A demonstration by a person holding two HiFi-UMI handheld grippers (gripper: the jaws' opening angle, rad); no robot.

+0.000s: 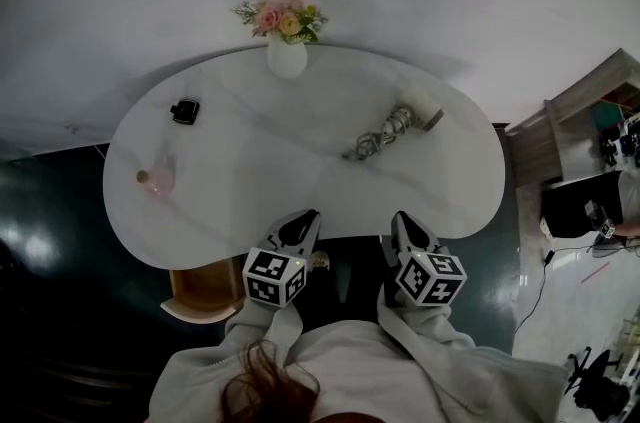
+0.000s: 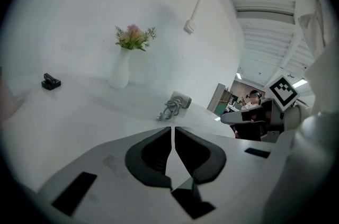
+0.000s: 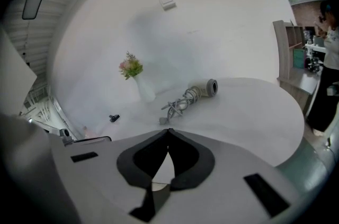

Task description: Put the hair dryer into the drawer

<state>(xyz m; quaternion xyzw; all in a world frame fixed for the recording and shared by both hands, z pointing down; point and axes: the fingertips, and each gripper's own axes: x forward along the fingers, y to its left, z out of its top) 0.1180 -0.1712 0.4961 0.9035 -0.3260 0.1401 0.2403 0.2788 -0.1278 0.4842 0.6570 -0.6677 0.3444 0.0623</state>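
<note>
Head view: the table [image 1: 250,211] fills the middle of the frame. The hair dryer [image 1: 402,123] lies on it right of centre, its cord bundled at its lower-left end. It is well apart from both grippers, and nothing touches it. A vase [image 1: 286,61] of flowers stands at the table's top edge. A small black item [image 1: 185,111] lies at upper left and a pink item [image 1: 158,178] near the left rim.

The left gripper [image 1: 303,219] and right gripper [image 1: 402,221] sit side by side at the table's lower edge, bottom centre, tips pointing up-frame.

Left gripper view: jaws clenched, tips together, nothing between them. The dryer shows just above the tips, mid-frame, flat on the table.

Right gripper view: jaws likewise pressed together and empty. The dryer lies above and right of the tips — barrel to the right, cord trailing lower left.
</note>
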